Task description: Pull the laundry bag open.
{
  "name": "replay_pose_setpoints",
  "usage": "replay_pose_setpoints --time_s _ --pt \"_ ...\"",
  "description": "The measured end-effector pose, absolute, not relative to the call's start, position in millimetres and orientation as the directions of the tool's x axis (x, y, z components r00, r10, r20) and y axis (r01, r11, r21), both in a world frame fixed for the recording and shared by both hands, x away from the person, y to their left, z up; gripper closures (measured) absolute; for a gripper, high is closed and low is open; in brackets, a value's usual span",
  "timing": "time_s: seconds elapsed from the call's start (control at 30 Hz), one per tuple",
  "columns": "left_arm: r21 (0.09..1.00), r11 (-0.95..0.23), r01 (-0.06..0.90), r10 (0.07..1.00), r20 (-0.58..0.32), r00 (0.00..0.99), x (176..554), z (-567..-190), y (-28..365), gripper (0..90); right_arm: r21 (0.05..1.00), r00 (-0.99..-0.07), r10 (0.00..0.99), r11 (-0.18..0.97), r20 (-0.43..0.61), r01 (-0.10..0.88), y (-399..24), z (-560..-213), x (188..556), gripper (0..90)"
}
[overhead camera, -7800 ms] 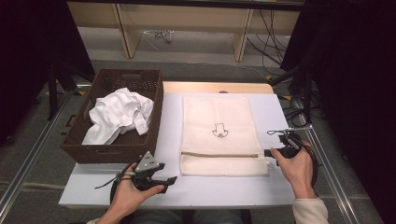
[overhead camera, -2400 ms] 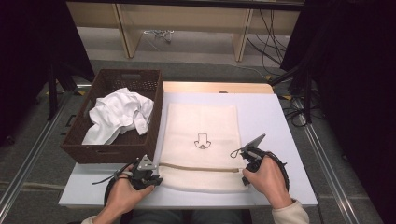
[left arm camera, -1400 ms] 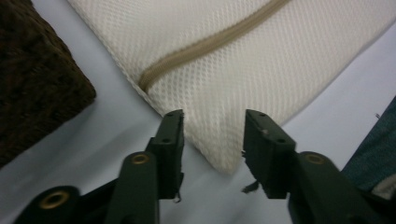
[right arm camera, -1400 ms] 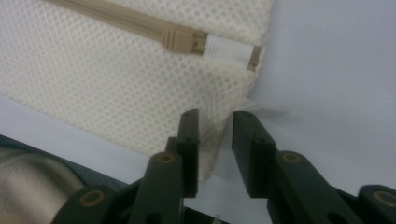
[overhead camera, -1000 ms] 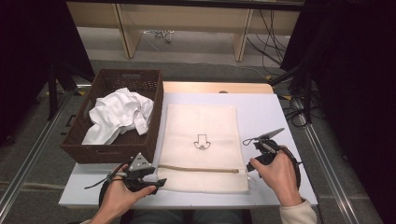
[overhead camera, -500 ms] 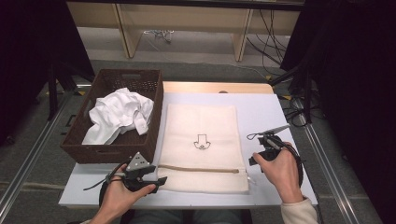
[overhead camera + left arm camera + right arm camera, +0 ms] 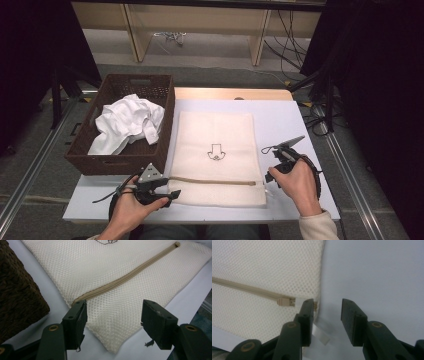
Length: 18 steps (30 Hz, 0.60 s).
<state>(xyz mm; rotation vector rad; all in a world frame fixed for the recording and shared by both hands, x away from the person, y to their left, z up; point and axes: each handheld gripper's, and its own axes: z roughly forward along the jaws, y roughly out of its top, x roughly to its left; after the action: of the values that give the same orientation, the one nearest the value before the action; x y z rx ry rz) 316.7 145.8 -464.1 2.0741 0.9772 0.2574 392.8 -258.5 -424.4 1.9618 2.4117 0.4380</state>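
Mesh bag point(image 7: 216, 157) — one, flat; left gripper point(image 7: 113, 322) jaws open, empty; right gripper point(image 7: 327, 315) jaws closing, empty.

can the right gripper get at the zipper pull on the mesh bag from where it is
Probably yes. The right gripper, open, sits at the mesh bag's right edge, with the zipper pull just beside one jaw and nothing between them.

On the table point(image 7: 295, 117), the mesh laundry bag point(image 7: 215, 135) lies flat just right of the wicker basket point(image 7: 100, 162), the crumpled cloth point(image 7: 127, 125) sits in that basket, and each gripper, left point(image 7: 172, 194) and right point(image 7: 269, 176), is at a near corner of the bag.
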Motion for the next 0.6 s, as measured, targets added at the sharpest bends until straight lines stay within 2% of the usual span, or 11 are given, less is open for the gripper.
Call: replay_pose_setpoints --time_s 0.13,0.17,0.2,0.23,0.37,0.43,0.5,0.6 --pt "0.748 -0.355 0.560 0.718 -0.165 0.676 313.2 -464.0 140.2 37.2 0.187 -0.212 0.962 0.180 0.172 0.966 -256.5 -428.6 393.8 64.2" --pt "0.748 -0.355 0.560 0.718 -0.165 0.676 313.2 -464.0 140.2 37.2 0.175 -0.163 0.970 0.131 0.180 0.976 -252.8 -428.3 392.7 64.2" --pt "0.748 -0.361 0.556 0.711 -0.165 0.683 313.3 -463.4 139.9 37.2 0.175 -0.163 0.970 0.131 0.180 0.976 -252.8 -428.3 392.7 64.2" --pt "0.749 -0.368 0.550 0.702 -0.164 0.693 314.2 -461.9 139.3 36.7 0.182 -0.239 0.955 0.207 0.177 0.961 -259.0 -430.1 395.7 64.3" --pt "0.751 -0.363 0.552 0.698 -0.173 0.695 316.2 -462.2 135.3 35.8 0.163 -0.206 0.960 0.176 0.187 0.971 -257.0 -432.7 399.7 64.6" --pt "0.752 -0.355 0.556 0.695 -0.185 0.695 317.4 -462.8 133.9 35.9 0.118 -0.144 0.966 0.120 0.214 0.986 -252.0 -431.6 400.0 64.9" --pt "0.753 -0.356 0.553 0.697 -0.180 0.694 317.5 -462.4 132.6 35.9 0.084 -0.175 0.963 0.161 0.203 0.983 -251.8 -432.2 402.7 65.5" --pt "0.748 -0.371 0.551 0.693 -0.173 0.700 318.6 -462.2 132.2 35.9 0.092 -0.196 0.961 0.181 0.197 0.979 -248.8 -437.2 404.9 65.6"
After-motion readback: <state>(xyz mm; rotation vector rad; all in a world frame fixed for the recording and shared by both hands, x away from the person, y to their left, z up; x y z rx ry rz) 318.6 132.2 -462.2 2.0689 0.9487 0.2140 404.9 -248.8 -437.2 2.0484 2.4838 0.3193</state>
